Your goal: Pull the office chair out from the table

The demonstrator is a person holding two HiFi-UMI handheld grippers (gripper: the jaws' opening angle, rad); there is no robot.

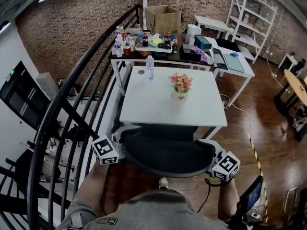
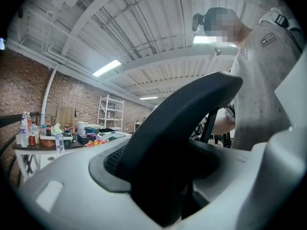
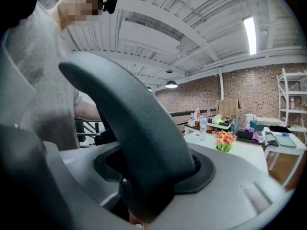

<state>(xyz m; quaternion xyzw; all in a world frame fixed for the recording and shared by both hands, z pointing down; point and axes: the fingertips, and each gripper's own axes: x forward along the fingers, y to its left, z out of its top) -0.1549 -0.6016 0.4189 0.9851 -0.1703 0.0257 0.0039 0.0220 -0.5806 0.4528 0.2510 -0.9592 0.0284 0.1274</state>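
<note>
The black office chair [image 1: 168, 153] stands tucked against the near edge of the white table [image 1: 144, 104], its curved backrest toward me. My left gripper [image 1: 120, 146] is at the backrest's left end and my right gripper [image 1: 212, 153] at its right end. In the left gripper view the dark backrest rim [image 2: 177, 123] fills the space between the grey jaws, which are closed on it. The right gripper view shows the same rim [image 3: 139, 128] clamped between that gripper's jaws. The chair's seat and base are hidden under the backrest.
On the table stand a small pot of flowers [image 1: 180, 84] and a water bottle [image 1: 149, 67]. A black stair railing [image 1: 72, 114] runs close on the left. Behind are a cluttered table with a cardboard box [image 1: 163, 18] and a white shelf [image 1: 252, 13]. Wooden floor lies to the right.
</note>
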